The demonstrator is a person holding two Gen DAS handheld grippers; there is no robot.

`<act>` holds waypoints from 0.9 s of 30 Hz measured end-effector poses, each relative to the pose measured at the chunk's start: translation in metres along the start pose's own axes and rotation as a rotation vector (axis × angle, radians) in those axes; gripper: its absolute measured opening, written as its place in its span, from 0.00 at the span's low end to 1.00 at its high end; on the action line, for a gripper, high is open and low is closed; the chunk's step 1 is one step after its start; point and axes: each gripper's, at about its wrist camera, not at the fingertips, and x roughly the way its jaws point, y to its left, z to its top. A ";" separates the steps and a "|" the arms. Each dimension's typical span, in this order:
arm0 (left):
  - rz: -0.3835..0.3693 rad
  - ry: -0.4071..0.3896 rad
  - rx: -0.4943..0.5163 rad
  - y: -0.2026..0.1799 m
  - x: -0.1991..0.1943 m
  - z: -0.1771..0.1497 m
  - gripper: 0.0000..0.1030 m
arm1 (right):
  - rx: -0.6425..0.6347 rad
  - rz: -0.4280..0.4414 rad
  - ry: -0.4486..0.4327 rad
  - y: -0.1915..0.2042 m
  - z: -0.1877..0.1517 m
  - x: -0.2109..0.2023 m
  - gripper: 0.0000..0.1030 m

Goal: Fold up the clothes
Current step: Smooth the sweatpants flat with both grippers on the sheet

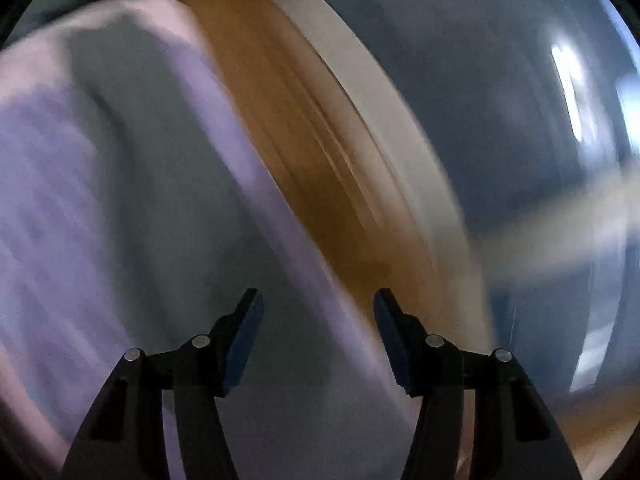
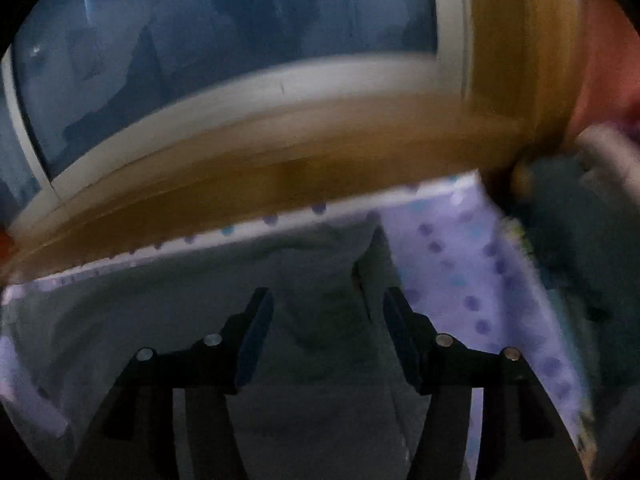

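Both views are smeared by motion. A grey garment (image 1: 160, 200) lies spread on a lavender cloth (image 1: 36, 208). My left gripper (image 1: 317, 296) hangs over the garment's right edge, open, with nothing between its blue pads. In the right wrist view the same grey garment (image 2: 328, 248) lies on the lavender cloth with purple and blue dots (image 2: 460, 260). My right gripper (image 2: 326, 294) hovers above the garment's middle, open, with the pads apart from the fabric.
A brown wooden edge (image 2: 280, 152) borders the cloth, with a white frame (image 2: 240, 92) and a bluish surface beyond it. The same wooden edge (image 1: 312, 160) and white frame (image 1: 380, 100) cross the left wrist view. A dark teal bundle (image 2: 568, 220) sits at the right.
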 end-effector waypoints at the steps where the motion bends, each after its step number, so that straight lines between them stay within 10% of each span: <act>1: 0.019 0.062 0.076 -0.019 0.020 -0.023 0.56 | -0.049 -0.001 0.019 -0.001 -0.001 0.008 0.22; 7: 0.156 0.075 0.042 -0.036 0.052 -0.066 0.56 | 0.028 0.044 -0.009 -0.043 0.003 0.002 0.02; 14: 0.226 0.029 -0.108 -0.040 0.029 -0.066 0.56 | 0.022 0.105 0.015 -0.065 0.009 0.010 0.03; 16: 0.206 0.027 -0.073 -0.057 0.024 -0.084 0.56 | 0.014 0.119 0.052 -0.067 0.009 0.014 0.20; 20: 0.086 -0.005 0.268 -0.134 0.014 -0.142 0.56 | 0.044 0.188 0.029 -0.083 -0.004 -0.036 0.41; 27: -0.201 0.286 0.848 -0.289 0.063 -0.271 0.56 | -0.009 0.099 0.068 -0.073 -0.102 -0.113 0.56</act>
